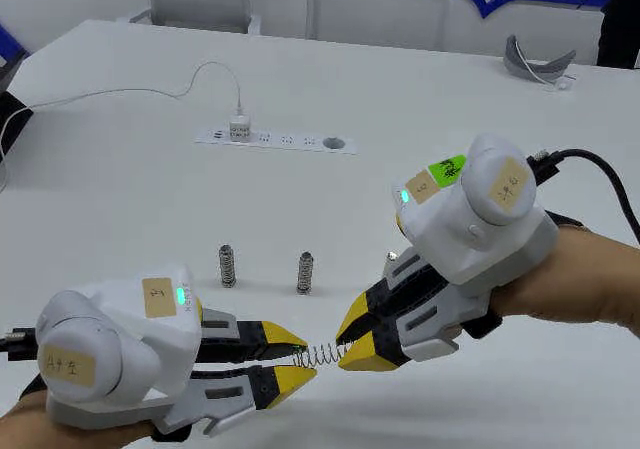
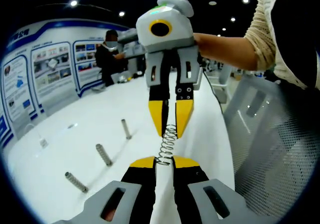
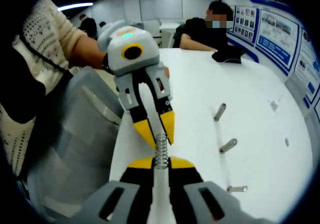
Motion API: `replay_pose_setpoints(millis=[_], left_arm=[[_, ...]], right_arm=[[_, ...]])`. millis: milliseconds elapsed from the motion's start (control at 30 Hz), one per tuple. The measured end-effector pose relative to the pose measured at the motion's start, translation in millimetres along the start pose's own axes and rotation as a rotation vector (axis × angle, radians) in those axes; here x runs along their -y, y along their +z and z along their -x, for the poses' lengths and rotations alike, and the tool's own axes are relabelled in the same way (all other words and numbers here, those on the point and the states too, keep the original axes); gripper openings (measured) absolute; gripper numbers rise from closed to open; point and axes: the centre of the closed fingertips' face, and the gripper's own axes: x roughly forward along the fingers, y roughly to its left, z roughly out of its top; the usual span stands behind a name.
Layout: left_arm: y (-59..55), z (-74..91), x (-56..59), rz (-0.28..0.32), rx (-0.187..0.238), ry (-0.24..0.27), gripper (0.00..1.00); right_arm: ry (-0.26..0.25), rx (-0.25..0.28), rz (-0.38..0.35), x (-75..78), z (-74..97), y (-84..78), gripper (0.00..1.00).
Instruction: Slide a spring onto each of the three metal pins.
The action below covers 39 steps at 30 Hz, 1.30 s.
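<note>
**Workbench point(image 1: 120, 149).** White, smooth, matt top.

**Left gripper point(image 1: 300, 365) and right gripper point(image 1: 352, 345).** White housings and black jaws with yellow wedge tips, which I have aimed at each other tip to tip, low over the near edge. Each pair of jaws is almost closed and, as I read it, pinches one end of the spring.

**Pins.** The outer pin point(image 1: 228, 266) and the middle pin point(image 1: 305, 272) stand upright, each already sleeved in a grey coil. The bare pin point(image 2: 126, 128) is a slim, smooth steel rod. It stands last in the row, nearest the right gripper and farthest from the left.

**Spring point(image 1: 322, 353).** Thin, open-wound wire, bridging the two claws. Its long axis runs level from claw to claw, crosswise to the pins' upright axes. I judge the free end must be let go and the coil swung upright over the bare pin. The right gripper is better placed to do this.
</note>
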Motion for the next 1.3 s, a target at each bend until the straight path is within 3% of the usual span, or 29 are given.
replay_pose_setpoints(millis=[567,1300], left_arm=[[4.9,-0.5,0.5,0.016,0.019,0.010,0.11],[13.2,-2.1,-12.2,0.085,0.070,0.038,0.11]], right_arm=[[-0.018,0.106,0.018,0.4,10.2,33.4,0.12],[-0.072,0.217,-0.019,15.1,11.4,52.6,0.12]])
